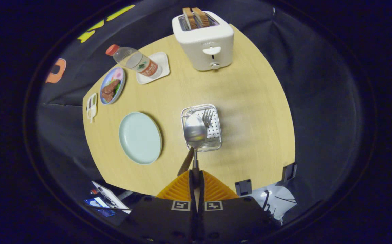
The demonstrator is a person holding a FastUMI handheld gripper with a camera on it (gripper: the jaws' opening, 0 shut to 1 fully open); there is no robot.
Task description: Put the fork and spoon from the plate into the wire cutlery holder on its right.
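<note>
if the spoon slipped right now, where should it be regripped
By the thin handle, as the hand-held gripper holds it now, fingers shut on its flat sides. The spoon points bowl-first beyond the fingers over the wire cutlery holder; the rounded bowl offers poor purchase.

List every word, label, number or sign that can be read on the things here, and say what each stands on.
None can be read.
Water bottle: its red label carries print, too small and blurred.
Toaster: faint mark above its lever, unreadable.
Gripper, shut on the spoon: two black-and-white square markers, patterns, not text.
</note>
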